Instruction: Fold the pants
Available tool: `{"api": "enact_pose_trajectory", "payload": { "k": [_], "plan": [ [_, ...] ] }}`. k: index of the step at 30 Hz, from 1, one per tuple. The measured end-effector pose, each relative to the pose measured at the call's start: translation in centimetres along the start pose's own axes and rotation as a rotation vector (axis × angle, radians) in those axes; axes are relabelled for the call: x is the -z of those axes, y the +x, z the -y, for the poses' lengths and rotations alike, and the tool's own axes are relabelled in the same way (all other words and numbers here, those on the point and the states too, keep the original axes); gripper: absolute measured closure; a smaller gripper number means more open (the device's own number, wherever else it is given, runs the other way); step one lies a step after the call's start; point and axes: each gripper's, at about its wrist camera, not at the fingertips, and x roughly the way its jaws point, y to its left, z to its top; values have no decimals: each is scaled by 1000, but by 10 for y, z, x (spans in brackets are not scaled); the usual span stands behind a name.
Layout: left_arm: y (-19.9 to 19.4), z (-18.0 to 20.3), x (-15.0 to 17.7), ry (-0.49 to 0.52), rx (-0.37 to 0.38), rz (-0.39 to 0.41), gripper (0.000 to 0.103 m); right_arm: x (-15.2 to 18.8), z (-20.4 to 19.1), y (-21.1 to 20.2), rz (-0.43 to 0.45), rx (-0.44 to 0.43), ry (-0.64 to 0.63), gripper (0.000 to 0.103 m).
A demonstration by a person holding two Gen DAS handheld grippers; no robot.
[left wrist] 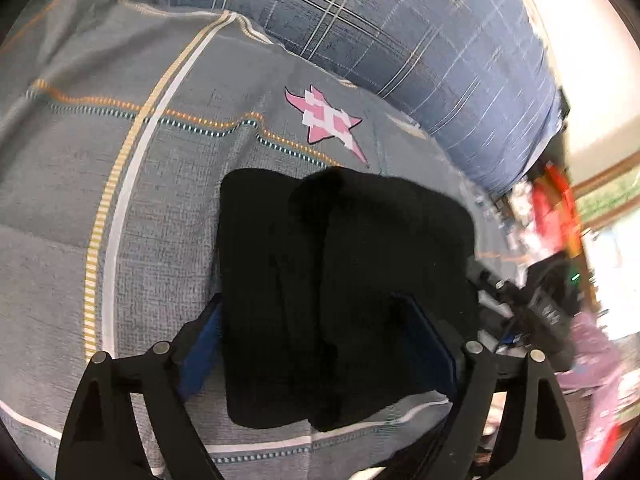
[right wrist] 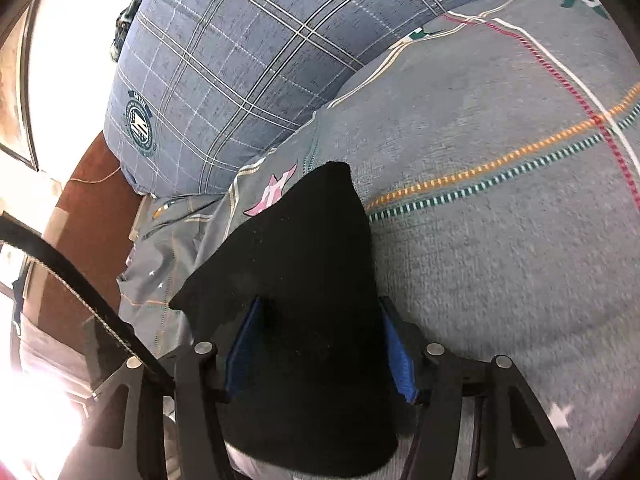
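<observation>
The black pants lie folded into a compact bundle on the grey bedspread. In the left wrist view my left gripper stands open over the near part of the bundle. Its blue left pad is just outside the cloth's left edge and its right pad is above the cloth. In the right wrist view the same pants taper away to a point. My right gripper straddles their near end with the blue pads apart, the cloth lying loosely between them.
A blue plaid pillow lies along the far side of the bedspread. A pink star print is just beyond the pants. Cluttered items and the bed's edge are to the right; a reddish floor shows past the bed in the right wrist view.
</observation>
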Motion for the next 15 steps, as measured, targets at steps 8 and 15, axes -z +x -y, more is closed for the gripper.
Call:
{"api": "enact_pose_trajectory", "payload": {
  "k": [8, 15],
  "plan": [
    [-26, 21, 7, 80, -47, 64, 66, 10, -47, -19, 25, 66, -148, 72],
    [-44, 27, -25, 24, 29, 112, 66, -10, -94, -46, 97, 29, -239, 73]
  ]
}}
